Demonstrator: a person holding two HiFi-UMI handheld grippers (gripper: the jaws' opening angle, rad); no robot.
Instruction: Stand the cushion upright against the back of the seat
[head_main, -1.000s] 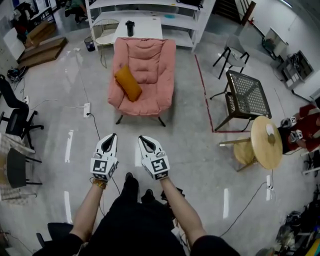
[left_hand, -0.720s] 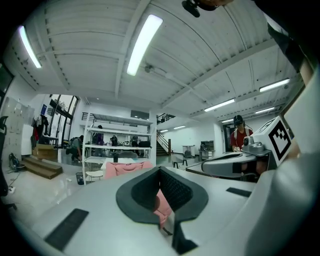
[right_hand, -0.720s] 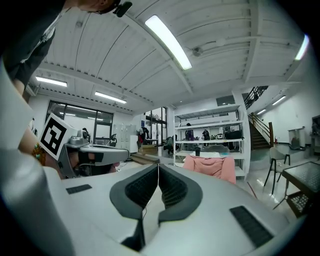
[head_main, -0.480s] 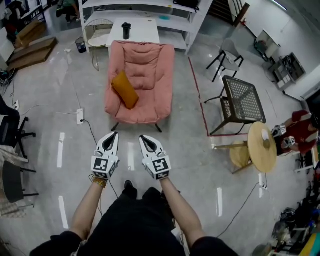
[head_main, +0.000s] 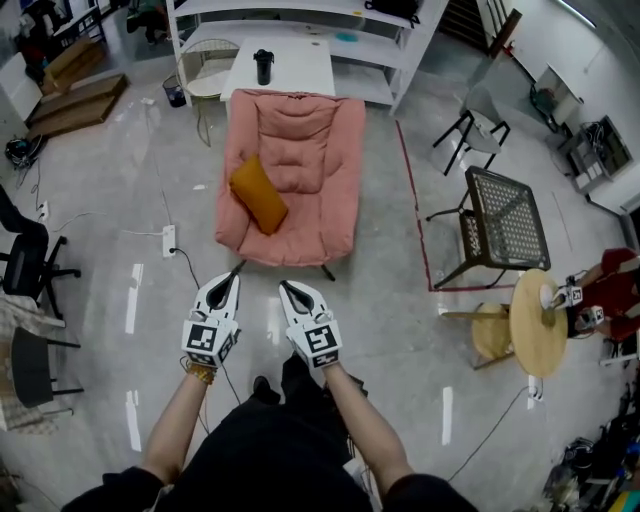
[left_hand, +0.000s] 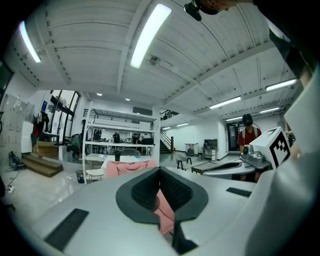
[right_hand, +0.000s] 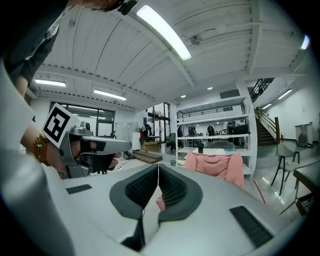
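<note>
The orange cushion (head_main: 259, 194) lies slanted on the left side of the pink armchair (head_main: 318, 215), in the upper middle of the frame. It sits low over the seat and the chair's left edge and is not yet set up against the backrest (head_main: 296, 118). You look to be in the approach step: nothing is touched, and bare floor lies between you and the chair's front edge.

Your left gripper (head_main: 226, 288) and right gripper (head_main: 292, 294) sit side by side in the lower middle of the frame. Both forearms reach forward from the bottom edge, the grippers held about level with their tips aimed toward the chair. Both pairs of jaws are closed with the pads meeting on nothing; each gripper view shows only the pink chair beyond them.

Next you will likely need to come within reach of the seat and spread the jaws. Then take the cushion by its edges, turn it on end, and lean it on the backrest
</note>
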